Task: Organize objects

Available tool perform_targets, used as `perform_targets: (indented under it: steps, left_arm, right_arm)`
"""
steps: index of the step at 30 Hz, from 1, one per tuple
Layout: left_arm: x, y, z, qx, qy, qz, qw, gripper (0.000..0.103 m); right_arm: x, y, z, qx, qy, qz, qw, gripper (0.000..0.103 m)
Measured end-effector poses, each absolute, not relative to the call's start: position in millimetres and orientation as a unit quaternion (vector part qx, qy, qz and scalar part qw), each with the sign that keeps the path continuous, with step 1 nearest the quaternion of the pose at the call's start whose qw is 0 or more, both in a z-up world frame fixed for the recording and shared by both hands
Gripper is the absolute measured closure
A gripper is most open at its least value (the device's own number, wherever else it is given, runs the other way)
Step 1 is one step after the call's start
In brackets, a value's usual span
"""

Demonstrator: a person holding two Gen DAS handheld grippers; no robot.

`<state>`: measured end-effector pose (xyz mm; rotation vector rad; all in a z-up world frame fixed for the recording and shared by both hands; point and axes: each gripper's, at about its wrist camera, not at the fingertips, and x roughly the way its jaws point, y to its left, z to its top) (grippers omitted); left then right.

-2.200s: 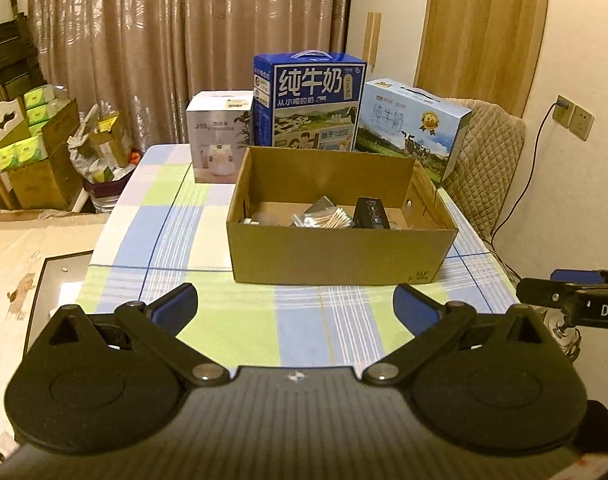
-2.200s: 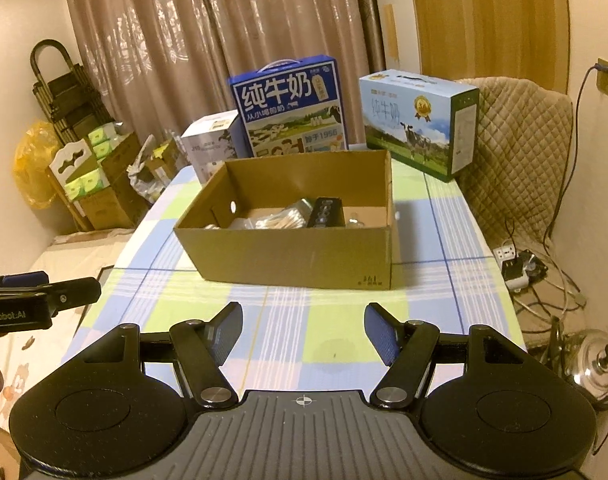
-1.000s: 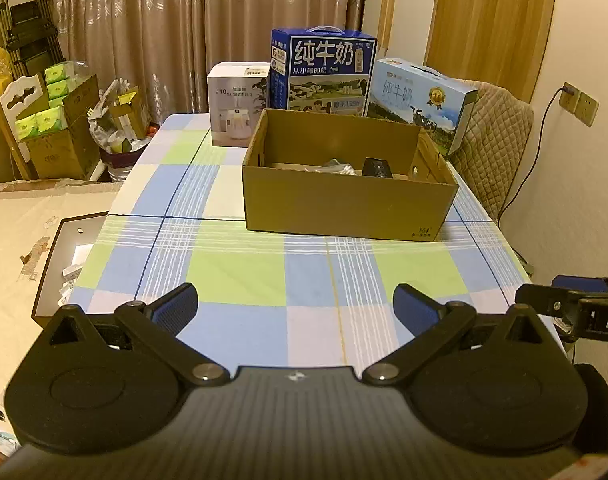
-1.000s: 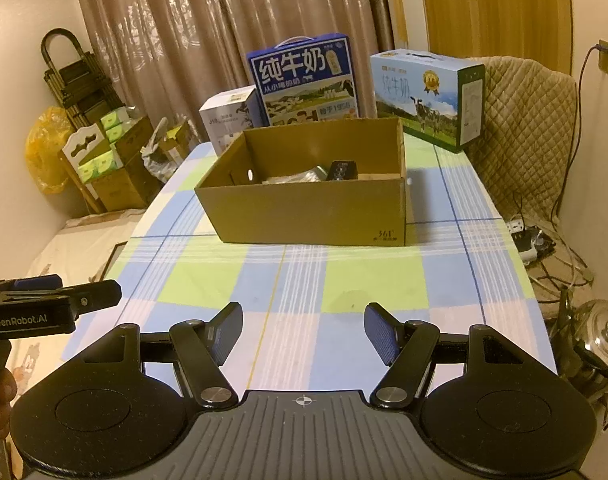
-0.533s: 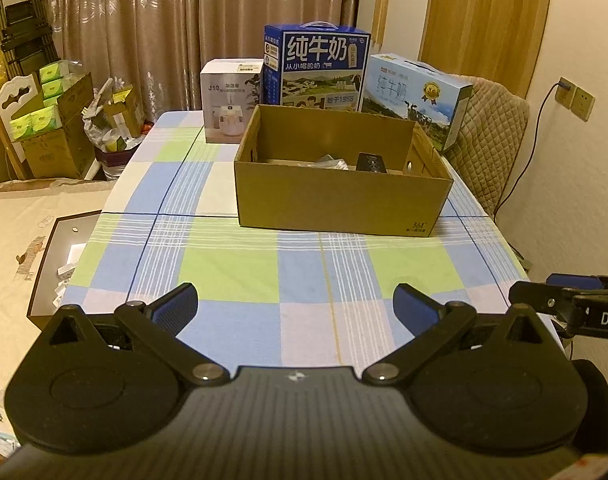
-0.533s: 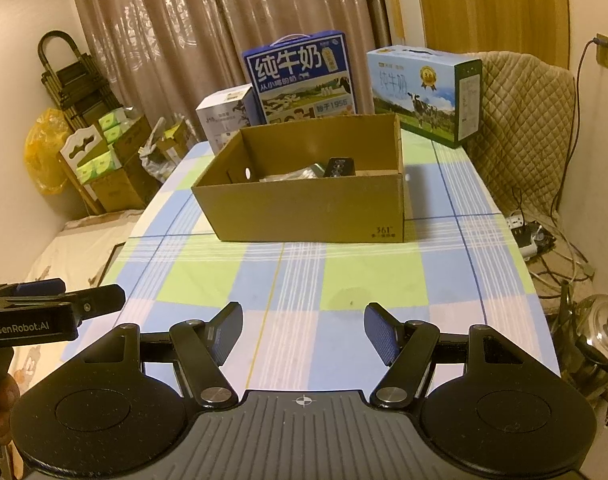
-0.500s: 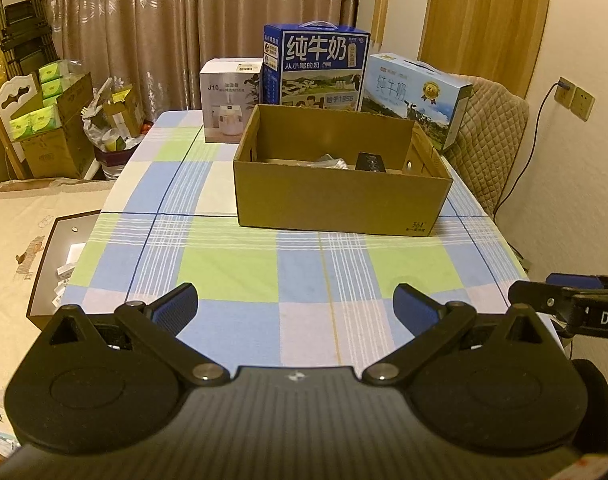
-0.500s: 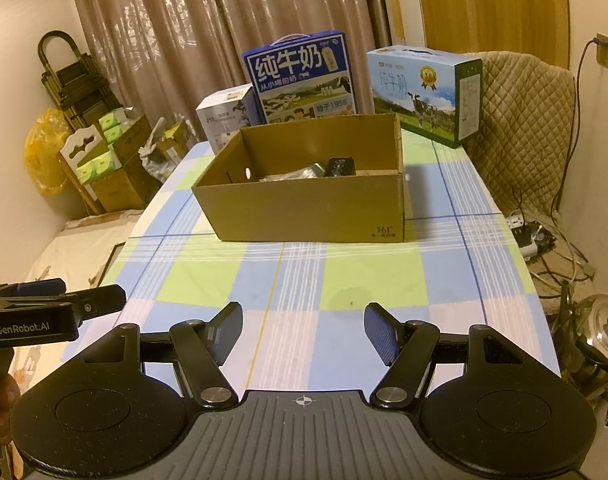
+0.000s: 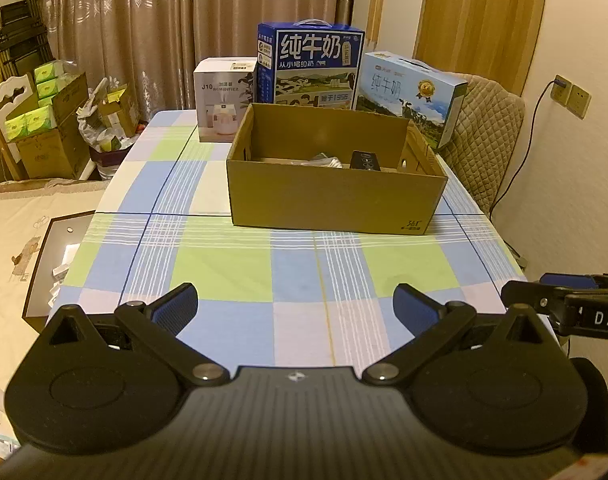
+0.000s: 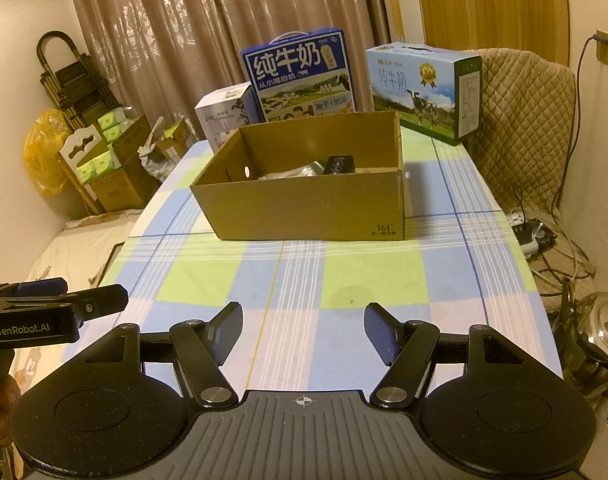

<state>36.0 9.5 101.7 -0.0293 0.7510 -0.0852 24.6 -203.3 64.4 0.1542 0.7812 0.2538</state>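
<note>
Open cardboard box [image 9: 336,200], black remote [image 9: 366,159] inside

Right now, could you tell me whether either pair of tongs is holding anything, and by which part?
Nothing is held. The left tongs and right tongs are both open and empty above the checked tablecloth, short of the cardboard box.

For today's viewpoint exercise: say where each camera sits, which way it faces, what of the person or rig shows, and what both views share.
Left wrist: on the left gripper, facing the table; the right gripper pokes in at the right.
Right wrist: on the right gripper, facing likewise; the left gripper and a hand show.
Shared: cardboard box, milk cartons, both grippers open.
</note>
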Motion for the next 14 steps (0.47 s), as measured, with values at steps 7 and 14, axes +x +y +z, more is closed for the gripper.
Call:
perform_targets:
  steps: [7,14]
  left_arm:
    - [37.3,8.8,100.3,-0.015,0.369,-0.044,0.928,0.001]
    - [34.7,9.4,99.1,-0.023,0.363,-0.058,0.930,0.001]
  right_arm:
    - [24.0,-202.6,62.6,0.076,0.381,0.122,0.913,0.038]
    - [23.3,-204.0,60.6,0.079,0.382,0.122,0.913,0.038]
